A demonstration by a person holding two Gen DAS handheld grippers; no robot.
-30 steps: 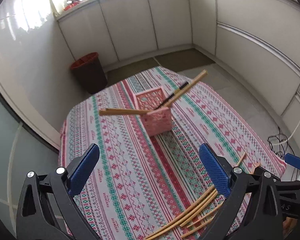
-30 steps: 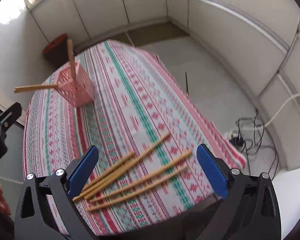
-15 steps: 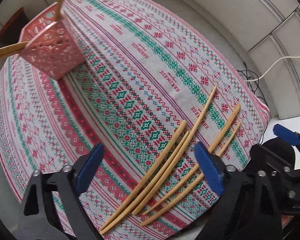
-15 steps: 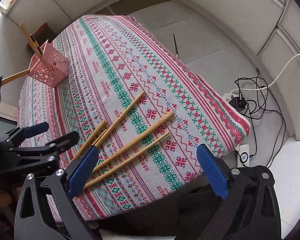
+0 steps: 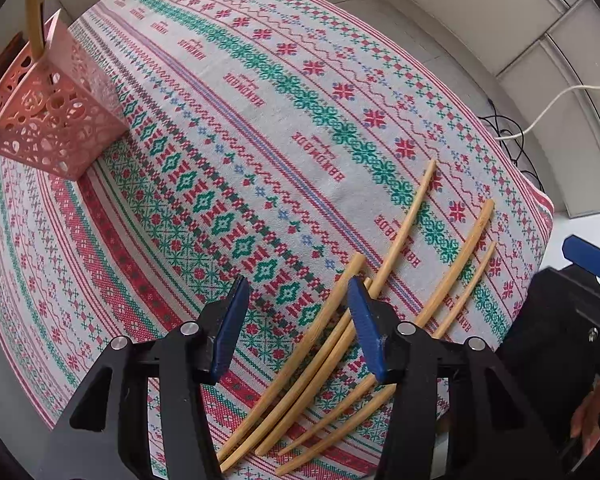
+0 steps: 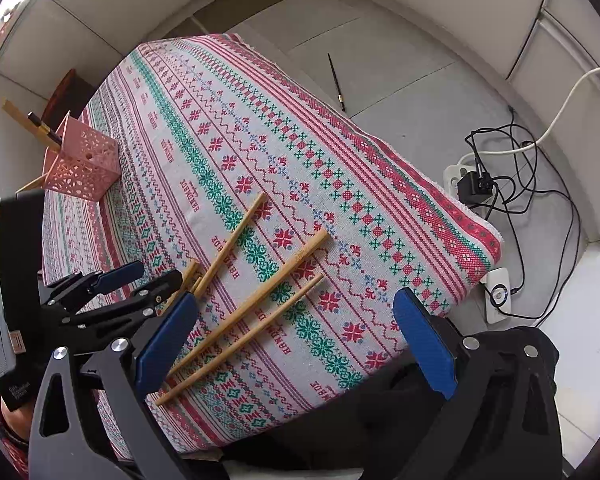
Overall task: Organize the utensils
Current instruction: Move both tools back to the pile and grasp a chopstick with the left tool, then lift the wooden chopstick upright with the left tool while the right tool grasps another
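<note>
Several wooden chopsticks [image 5: 396,240] lie fanned out on the patterned tablecloth [image 5: 228,128] near its front edge; they also show in the right wrist view [image 6: 260,292]. My left gripper [image 5: 296,320] is open, low over the left end of the bunch, its right finger [image 5: 364,328] over two of the sticks. It also shows in the right wrist view [image 6: 140,284]. My right gripper [image 6: 296,340] is open and empty above the sticks. A pink perforated holder [image 5: 48,120] with chopsticks in it stands at the far left, also in the right wrist view [image 6: 82,160].
The table's right edge [image 6: 440,208] drops to a tiled floor with a power strip and cables [image 6: 484,184]. A dark chopstick [image 6: 336,82] lies on the floor. A dark red bin [image 6: 66,92] stands behind the table.
My left gripper has dropped from high above the table to just over the loose chopsticks and its jaws have narrowed. My right gripper has tilted down toward the same sticks.
</note>
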